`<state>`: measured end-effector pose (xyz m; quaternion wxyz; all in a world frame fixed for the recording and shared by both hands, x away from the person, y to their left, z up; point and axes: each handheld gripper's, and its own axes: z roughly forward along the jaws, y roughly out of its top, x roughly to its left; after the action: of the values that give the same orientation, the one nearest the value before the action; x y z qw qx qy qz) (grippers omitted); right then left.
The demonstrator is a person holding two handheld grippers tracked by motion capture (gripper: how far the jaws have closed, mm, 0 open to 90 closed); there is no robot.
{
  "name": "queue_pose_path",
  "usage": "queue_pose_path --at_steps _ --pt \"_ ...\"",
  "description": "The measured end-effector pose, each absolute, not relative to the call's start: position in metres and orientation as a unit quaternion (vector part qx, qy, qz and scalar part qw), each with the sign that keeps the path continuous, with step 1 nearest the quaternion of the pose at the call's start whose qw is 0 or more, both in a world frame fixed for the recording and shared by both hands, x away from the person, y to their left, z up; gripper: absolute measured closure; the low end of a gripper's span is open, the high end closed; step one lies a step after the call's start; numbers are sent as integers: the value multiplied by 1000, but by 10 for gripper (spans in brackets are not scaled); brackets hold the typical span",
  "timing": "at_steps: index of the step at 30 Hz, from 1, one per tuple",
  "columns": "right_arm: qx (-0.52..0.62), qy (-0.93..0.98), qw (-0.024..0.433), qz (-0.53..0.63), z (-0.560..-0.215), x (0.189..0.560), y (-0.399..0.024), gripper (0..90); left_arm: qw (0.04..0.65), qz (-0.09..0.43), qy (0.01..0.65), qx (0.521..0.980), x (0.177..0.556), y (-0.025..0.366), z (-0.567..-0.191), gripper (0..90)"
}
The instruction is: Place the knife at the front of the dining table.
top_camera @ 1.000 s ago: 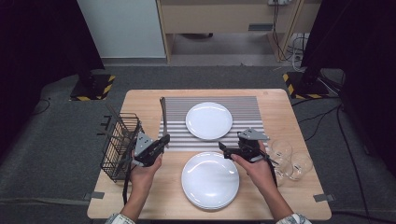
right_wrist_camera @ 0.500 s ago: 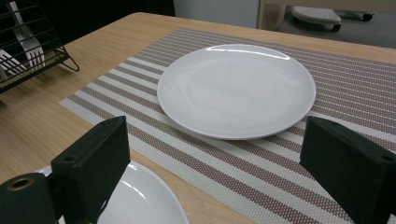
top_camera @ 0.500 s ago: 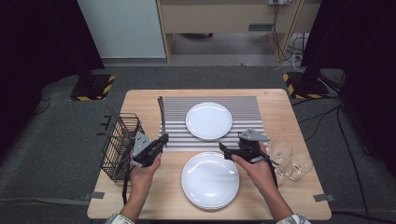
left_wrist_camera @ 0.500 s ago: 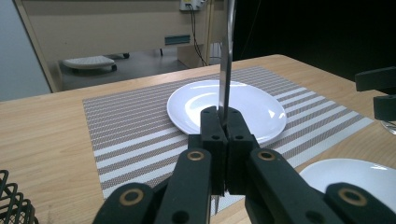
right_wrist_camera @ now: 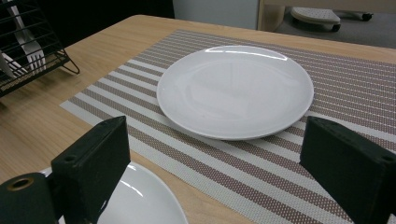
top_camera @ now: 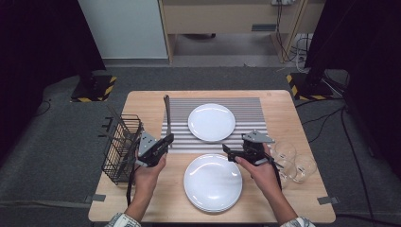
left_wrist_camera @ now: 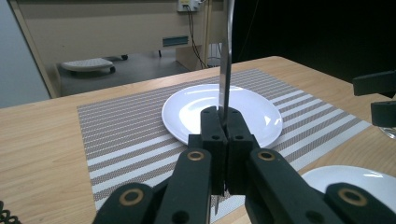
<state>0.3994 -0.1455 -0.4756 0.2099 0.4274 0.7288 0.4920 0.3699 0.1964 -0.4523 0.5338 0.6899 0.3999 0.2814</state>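
Left gripper: we've clamped a metal utensil upright, centre frame.
Right gripper: our jaws gape wide, empty, lower frame before the plate.

We find no readable text, label, brand, number or sign in any view. Yellow-black hazard stripes on stand base at left of floor and on stand base at right: pattern only, no wording.
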Motion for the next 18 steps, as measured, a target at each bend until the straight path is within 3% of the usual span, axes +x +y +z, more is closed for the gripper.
queue_pose_path --at_steps 18 --pt "426 728 204 496 -475 399 -146 87 532 286 403 688 386 175 -440 887"
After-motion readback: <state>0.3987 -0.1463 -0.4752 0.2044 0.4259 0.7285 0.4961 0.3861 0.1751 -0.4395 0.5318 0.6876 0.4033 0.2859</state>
